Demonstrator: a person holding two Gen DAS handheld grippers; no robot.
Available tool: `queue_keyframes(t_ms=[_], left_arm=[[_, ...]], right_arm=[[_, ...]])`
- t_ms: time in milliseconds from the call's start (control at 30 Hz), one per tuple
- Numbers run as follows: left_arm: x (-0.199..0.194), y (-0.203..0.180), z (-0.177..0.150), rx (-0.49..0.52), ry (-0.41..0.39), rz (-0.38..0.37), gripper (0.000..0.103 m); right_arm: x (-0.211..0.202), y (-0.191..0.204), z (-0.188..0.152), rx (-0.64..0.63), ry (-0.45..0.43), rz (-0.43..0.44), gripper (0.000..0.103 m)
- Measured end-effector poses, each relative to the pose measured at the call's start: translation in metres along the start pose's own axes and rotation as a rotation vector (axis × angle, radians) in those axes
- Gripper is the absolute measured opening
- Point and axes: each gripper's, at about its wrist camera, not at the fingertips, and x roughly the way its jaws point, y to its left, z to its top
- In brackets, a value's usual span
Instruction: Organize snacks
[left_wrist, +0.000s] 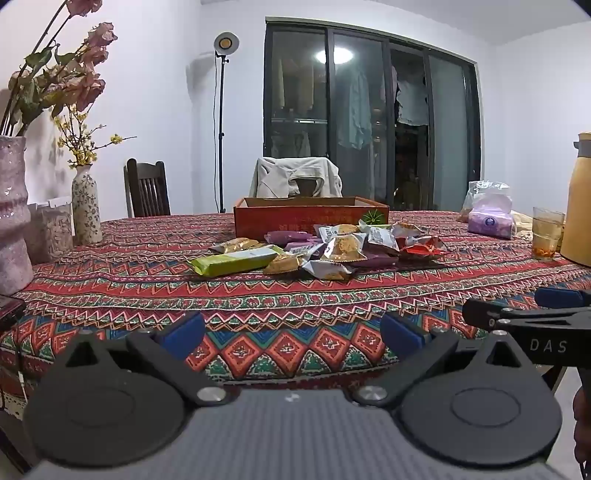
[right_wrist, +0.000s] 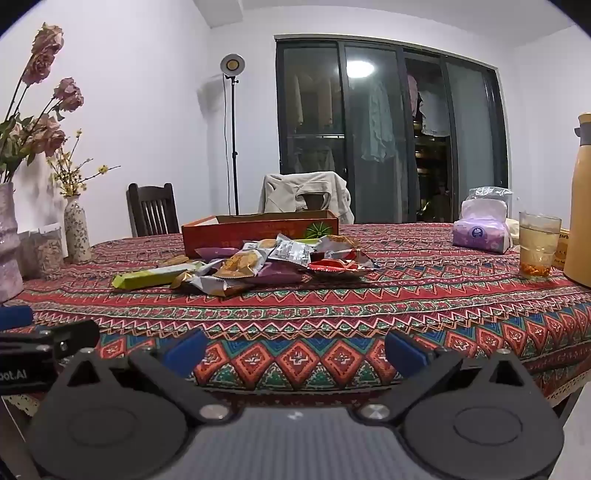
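Both grippers hang at the near edge of the table (left_wrist: 147, 280), side by side, aimed across it. The left gripper (left_wrist: 293, 332) has its blue-padded fingers (left_wrist: 184, 334) spread as wide as they go, with nothing between them but patterned cloth. The right gripper (right_wrist: 293, 349) stands the same way, fingers (right_wrist: 404, 350) fully apart and empty.

The snacks (left_wrist: 332, 249) lie in a loose heap near the middle of the table, well away from both grippers. A long green packet (left_wrist: 236, 262) sticks out on the left of the heap, a red wrapper (left_wrist: 421, 251) sits on its right, and purple, silver and orange packets overlap one another between them. Just behind the heap stands an open orange cardboard box (left_wrist: 310, 218); I cannot tell from here what is inside it.

Off to the left are a tall pink vase (left_wrist: 13, 206) of dried roses and a smaller flowered vase (left_wrist: 86, 210) with yellow sprigs. To the right sit a purple pack of tissues (right_wrist: 480, 232), a glass (right_wrist: 537, 245) of pale drink and a yellow flask (right_wrist: 583, 199). Beyond the table, a jacket is draped over a chair (left_wrist: 295, 177), and a lamp on a stand (left_wrist: 225, 46) rises by the wall.
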Motion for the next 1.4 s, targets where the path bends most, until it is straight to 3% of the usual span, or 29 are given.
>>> queue_keyframes(t_ms=[1400], left_arm=[[-0.0018,-0.0044,-0.0002,0.035,-0.016,0.003,0.103]], right_arm=[[-0.0002,0.0021,-0.0008,0.005,-0.001,-0.002,0.103]])
